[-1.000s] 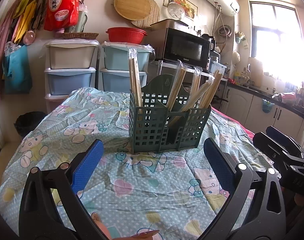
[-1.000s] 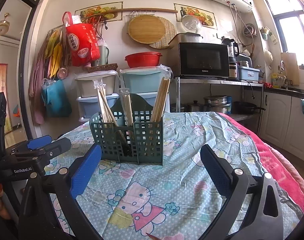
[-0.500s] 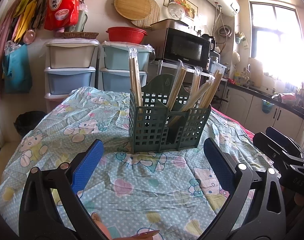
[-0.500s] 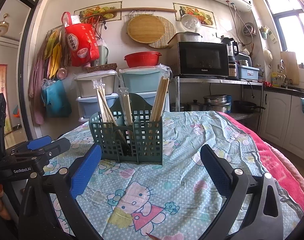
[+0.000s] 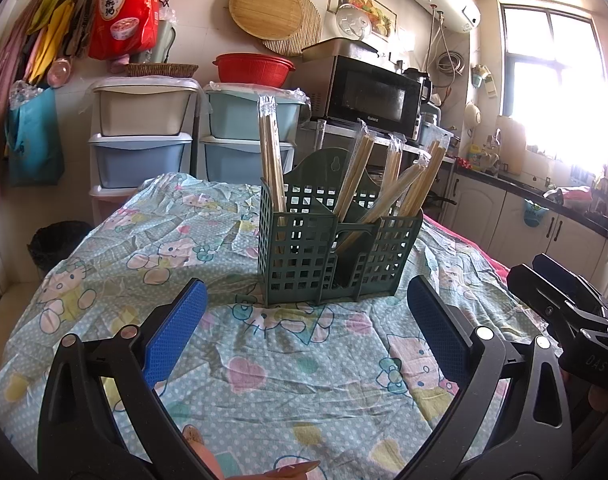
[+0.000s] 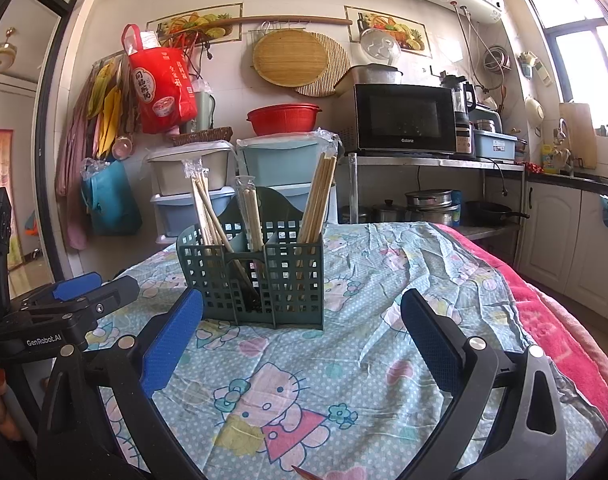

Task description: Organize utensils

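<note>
caddy: green caddy sitting dead centre, just past both grippers
chopsticks: wrapped chopsticks standing upright
left gripper: hanging released, empty
right gripper: also gaping, equally near

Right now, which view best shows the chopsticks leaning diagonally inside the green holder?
The left wrist view: the leaning wrapped chopsticks cross the green holder through its open front slot, seen nearly head-on. The right wrist view shows them in the holder's left compartment, partly masked by the grid wall.

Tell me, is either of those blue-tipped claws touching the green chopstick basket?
Apart. In both wrist views, bare tablecloth separates the left gripper and right gripper from the basket.
</note>
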The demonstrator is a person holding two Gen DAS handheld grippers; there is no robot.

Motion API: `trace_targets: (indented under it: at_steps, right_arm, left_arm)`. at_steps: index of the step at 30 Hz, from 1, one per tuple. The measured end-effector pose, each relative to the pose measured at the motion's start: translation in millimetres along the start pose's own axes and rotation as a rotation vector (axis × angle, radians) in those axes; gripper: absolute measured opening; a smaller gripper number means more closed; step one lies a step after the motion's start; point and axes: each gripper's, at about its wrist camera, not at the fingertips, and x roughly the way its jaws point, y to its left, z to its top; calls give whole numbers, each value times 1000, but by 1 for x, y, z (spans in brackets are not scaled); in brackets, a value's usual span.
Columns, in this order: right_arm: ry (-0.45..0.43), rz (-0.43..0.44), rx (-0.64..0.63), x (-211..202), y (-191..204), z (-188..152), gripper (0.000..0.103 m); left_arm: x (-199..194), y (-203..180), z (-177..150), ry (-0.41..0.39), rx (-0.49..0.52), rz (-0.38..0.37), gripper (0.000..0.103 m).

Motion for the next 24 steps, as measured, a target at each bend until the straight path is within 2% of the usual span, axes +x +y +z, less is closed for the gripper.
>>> trace_targets:
  at_steps: [9, 12, 16, 17, 19, 21, 22, 24]
  right_arm:
    - [13, -16, 12, 1, -2, 1, 96]
    - [63, -64, 7, 7, -8, 3, 96]
    - [174, -148, 26, 25, -36, 9, 96]
    - [235, -187, 33, 36, -50, 11, 96]
    - [291, -255, 41, 48, -70, 13, 96]
    - [409, -315, 44, 74, -101, 12, 96]
    - [435, -338, 53, 81, -111, 11, 96]
    - [515, -355, 91, 104, -141, 6, 96]
  left_arm:
    - [2, 2, -1, 21, -14, 4, 93]
    - [5, 8, 0, 47, -27, 12, 93]
    - [10, 26, 10, 94, -26, 80, 93]
    - [13, 31, 13, 104, -16, 99, 93]
    - [20, 43, 20, 126, 13, 158, 93]
    - [36, 62, 25, 162, 26, 240, 93]
    - [43, 69, 26, 177, 23, 269, 93]
    - [68, 94, 28, 257, -4, 348, 93]
